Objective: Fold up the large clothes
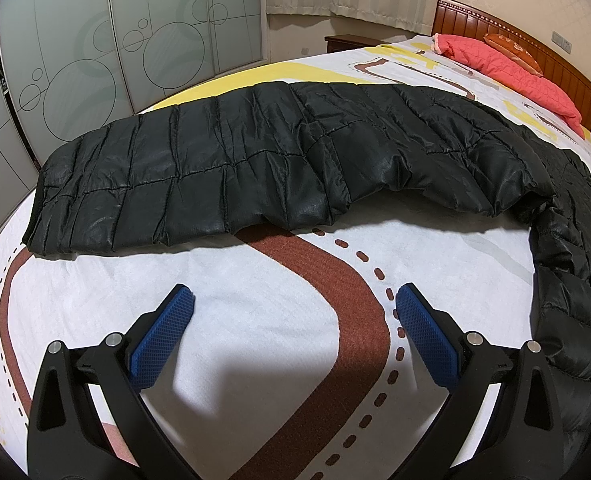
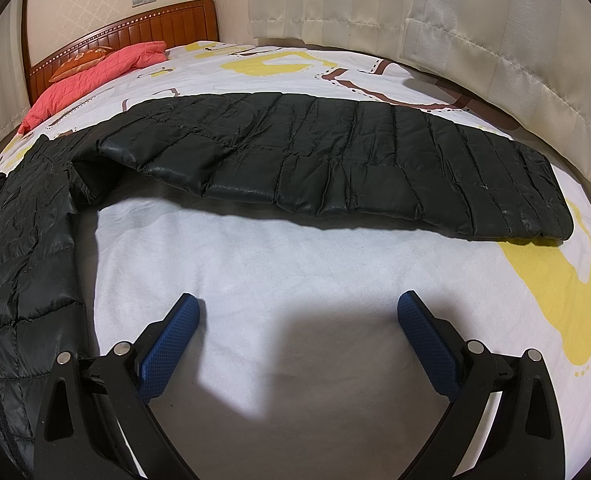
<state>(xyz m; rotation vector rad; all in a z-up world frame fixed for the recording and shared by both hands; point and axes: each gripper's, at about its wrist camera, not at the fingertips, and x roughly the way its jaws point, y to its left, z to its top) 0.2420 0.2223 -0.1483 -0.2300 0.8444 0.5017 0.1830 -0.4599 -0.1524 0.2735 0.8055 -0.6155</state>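
Observation:
A black quilted puffer jacket (image 1: 255, 160) lies spread on the bed. In the left wrist view one sleeve stretches flat to the left, and the body (image 1: 575, 264) runs down the right edge. In the right wrist view the other sleeve (image 2: 355, 164) stretches to the right, and the body with its zipper (image 2: 19, 240) lies at the left. My left gripper (image 1: 294, 295) hovers open over bare sheet, short of the sleeve. My right gripper (image 2: 299, 303) is likewise open over the sheet, holding nothing.
The bed sheet (image 1: 255, 320) is white with brown road stripes and yellow patches. A coral quilted pillow (image 1: 507, 68) and an orange cushion (image 1: 513, 50) sit by the wooden headboard (image 2: 143, 28). Sliding wardrobe doors (image 1: 95, 52) stand beyond the bed; curtains (image 2: 435, 20) hang on the other side.

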